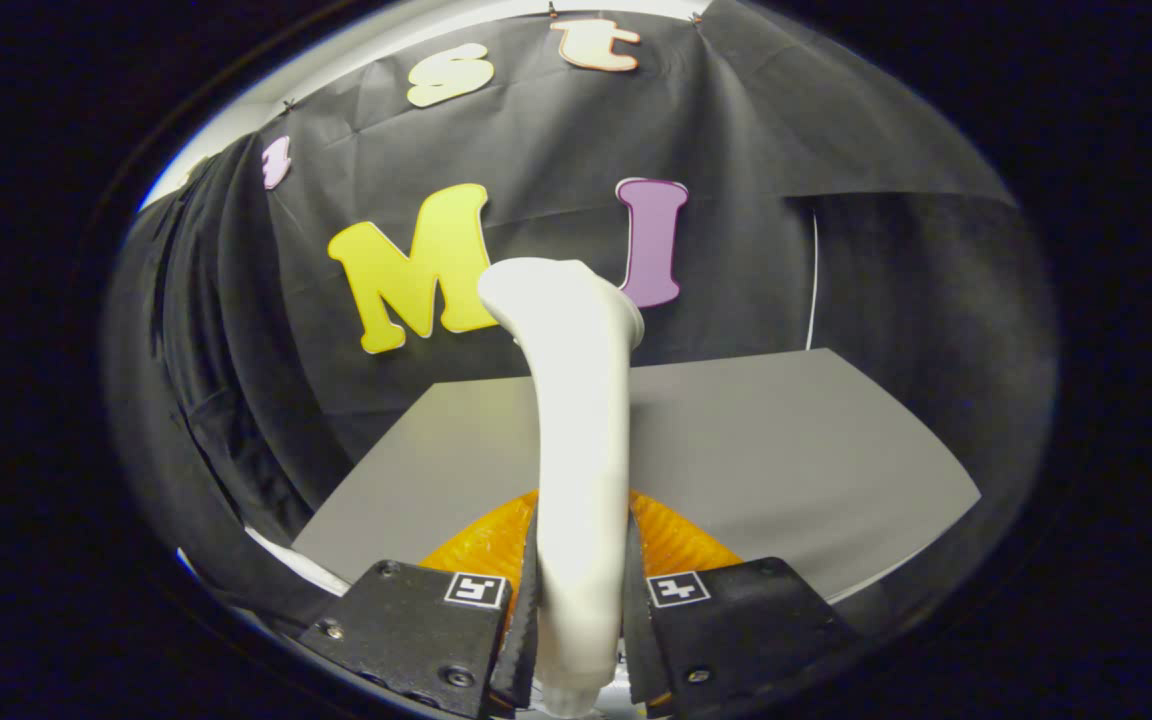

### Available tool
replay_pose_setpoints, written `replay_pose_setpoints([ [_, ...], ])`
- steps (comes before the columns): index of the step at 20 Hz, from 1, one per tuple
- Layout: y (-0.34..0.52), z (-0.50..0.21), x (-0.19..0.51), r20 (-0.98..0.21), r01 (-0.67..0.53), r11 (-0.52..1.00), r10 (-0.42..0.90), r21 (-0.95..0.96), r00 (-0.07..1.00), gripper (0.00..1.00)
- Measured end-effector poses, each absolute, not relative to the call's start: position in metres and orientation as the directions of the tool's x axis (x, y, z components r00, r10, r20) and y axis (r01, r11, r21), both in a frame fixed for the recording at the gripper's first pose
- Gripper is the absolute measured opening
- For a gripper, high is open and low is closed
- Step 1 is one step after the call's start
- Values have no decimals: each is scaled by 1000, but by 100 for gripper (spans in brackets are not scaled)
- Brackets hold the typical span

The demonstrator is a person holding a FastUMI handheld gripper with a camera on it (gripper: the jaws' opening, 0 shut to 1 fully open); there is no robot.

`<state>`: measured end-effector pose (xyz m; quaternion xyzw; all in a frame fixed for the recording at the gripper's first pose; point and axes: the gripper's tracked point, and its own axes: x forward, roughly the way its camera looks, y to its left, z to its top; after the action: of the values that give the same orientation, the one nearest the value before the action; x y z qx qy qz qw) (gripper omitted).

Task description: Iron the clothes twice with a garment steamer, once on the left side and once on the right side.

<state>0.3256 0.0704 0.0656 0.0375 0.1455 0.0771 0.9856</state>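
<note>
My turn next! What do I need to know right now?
Gripper: jaws shut on the white garment steamer, both pressing its handle; its head rises beyond them.
Orange clothes lie on the grey table, just ahead of the jaws, under the steamer.
Done: steamer picked up. How many passes are finished cannot be told.
Left: steam the left side once and the right side once, unless you know one is done.

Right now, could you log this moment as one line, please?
gripper: shut on steamer | orange garment: beneath, on grey table
</note>
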Motion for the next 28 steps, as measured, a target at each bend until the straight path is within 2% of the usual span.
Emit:
replay_pose_setpoints([
  [6,117,112,257,-192,-142,983,162,116,968,38],
  [14,231,192,180,-21,-254,965,256,72,966,38],
  [20,318,228,154,39,-339,938,337,66,941,38],
  [28,411,248,149,58,-422,906,420,35,906,38],
])
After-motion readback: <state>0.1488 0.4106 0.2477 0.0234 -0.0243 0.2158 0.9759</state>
